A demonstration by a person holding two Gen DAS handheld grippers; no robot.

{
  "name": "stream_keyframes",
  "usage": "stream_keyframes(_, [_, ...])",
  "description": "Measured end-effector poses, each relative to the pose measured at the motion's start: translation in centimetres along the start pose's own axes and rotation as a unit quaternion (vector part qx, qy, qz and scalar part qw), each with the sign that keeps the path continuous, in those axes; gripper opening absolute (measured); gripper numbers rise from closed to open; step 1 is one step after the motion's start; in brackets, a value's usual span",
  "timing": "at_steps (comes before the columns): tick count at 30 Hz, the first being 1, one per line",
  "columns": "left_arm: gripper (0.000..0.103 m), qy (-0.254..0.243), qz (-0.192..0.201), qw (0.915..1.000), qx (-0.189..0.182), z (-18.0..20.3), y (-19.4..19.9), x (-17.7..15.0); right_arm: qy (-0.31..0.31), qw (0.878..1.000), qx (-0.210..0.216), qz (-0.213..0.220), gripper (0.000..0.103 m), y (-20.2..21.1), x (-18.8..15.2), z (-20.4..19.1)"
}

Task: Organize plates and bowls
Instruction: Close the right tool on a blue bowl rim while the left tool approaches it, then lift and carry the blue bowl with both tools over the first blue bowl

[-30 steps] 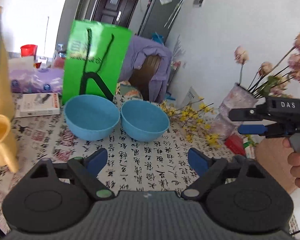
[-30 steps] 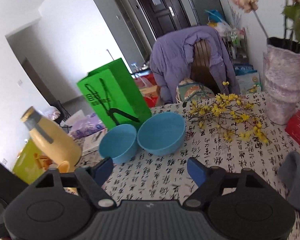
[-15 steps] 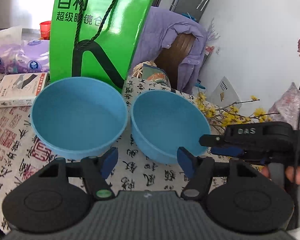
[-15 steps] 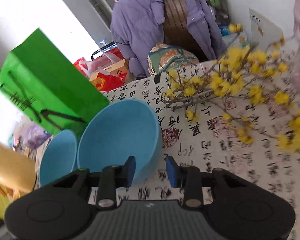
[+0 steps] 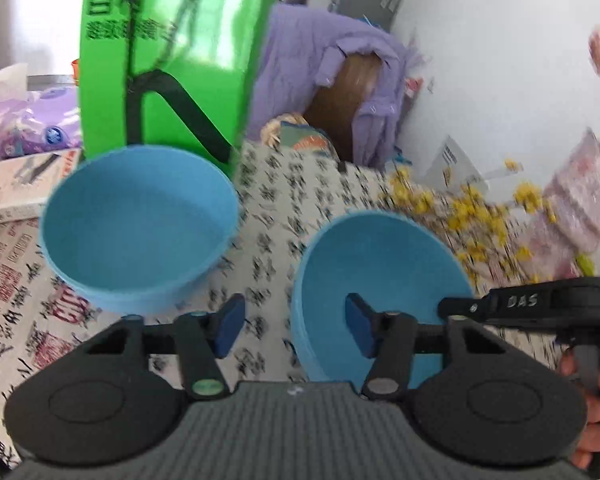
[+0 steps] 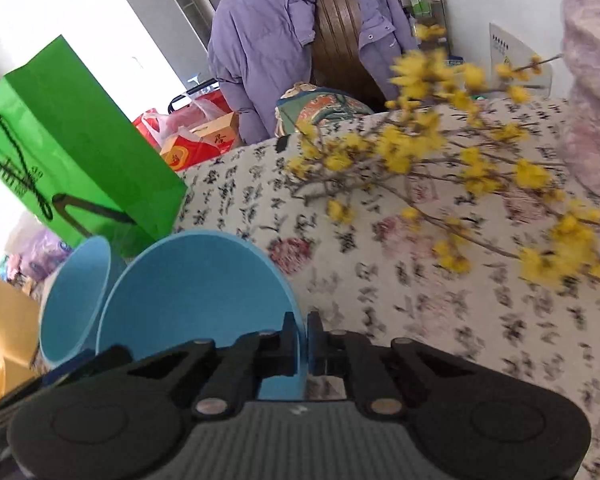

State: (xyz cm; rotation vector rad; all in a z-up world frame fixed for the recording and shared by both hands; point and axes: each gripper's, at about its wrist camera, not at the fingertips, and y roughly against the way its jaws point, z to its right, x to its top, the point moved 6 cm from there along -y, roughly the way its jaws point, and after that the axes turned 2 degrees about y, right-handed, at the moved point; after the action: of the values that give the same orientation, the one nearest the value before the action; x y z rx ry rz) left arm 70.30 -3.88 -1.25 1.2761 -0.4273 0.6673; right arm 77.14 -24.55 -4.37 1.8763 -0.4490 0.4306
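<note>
The right hand-held gripper (image 6: 303, 346) is pinching the rim of the near blue bowl (image 5: 380, 280), lifted beside the other blue bowl (image 5: 140, 220) on the table (image 5: 272, 208), and should be carrying it level over that bowl for nesting, while the left hand-held gripper (image 5: 294, 326) is hanging released, ready to be steadying.

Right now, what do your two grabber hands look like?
Both look alike. The left gripper has a ribbed dark grey body, two round black discs, black arms and blue pads on its fingers. The right gripper looks the same; its side reads "DAS" in pale letters. A bare hand holds its grip. No cables show.
</note>
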Motion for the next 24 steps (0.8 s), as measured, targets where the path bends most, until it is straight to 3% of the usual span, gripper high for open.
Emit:
stream_keyframes(2, [0.019, -0.021, -0.020, 0.9996, -0.004, 0.7, -0.2, -0.9, 0.011, 1.000, -0.007, -0.002, 0.005, 0.9, -0.7, 0.2])
stream_keyframes(5, [0.010, -0.028, -0.030, 0.9992, 0.006, 1.2, 0.1, -1.6, 0.023, 1.000, -0.014, -0.004, 0.005, 2.2, -1.7, 0.3])
stream_keyframes(14, [0.010, -0.037, -0.008, 0.9992, 0.010, 3.2, 6.9, -1.5, 0.036, 0.999, -0.014, 0.014, 0.004, 8.0, -3.0, -0.9])
stream_keyframes(24, [0.010, -0.038, 0.037, 0.9986, 0.011, 5.4, 17.6, -3.8, 0.059, 0.997, 0.002, 0.053, 0.005, 18.6, -7.1, -3.1])
